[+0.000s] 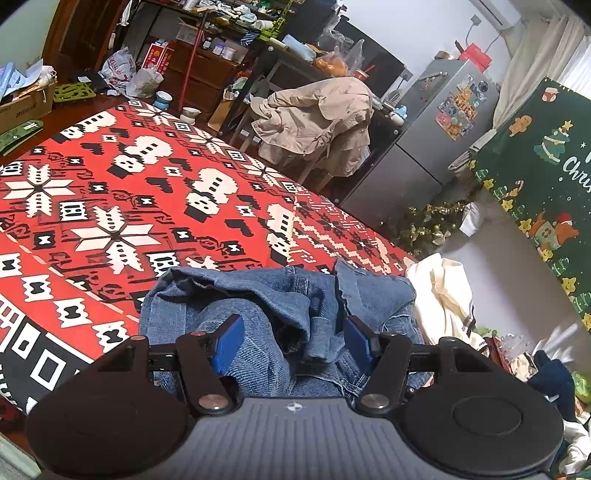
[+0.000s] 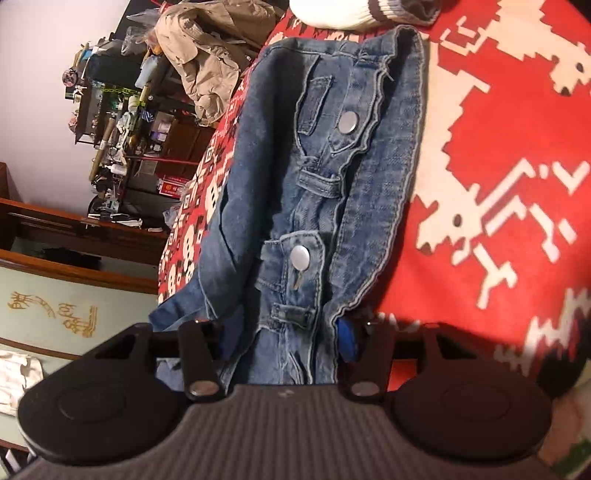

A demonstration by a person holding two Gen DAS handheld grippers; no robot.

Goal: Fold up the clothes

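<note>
A pair of blue jeans [image 1: 258,306] lies bunched on the red patterned bedspread [image 1: 110,184]. My left gripper [image 1: 291,339] is open, its blue pads on either side of a heap of denim. In the right wrist view the jeans [image 2: 317,166] show the waistband, belt loops and two metal buttons. My right gripper [image 2: 284,339] is open with the waist end of the denim between its fingers; the left pad is mostly hidden by cloth.
A cream garment [image 1: 443,295] lies beside the jeans at the bed's edge; its striped cuff shows in the right wrist view [image 2: 351,14]. A beige coat [image 1: 317,125] hangs over a chair past the bed. Cluttered shelves [image 1: 221,33] and a fridge [image 1: 424,129] stand beyond.
</note>
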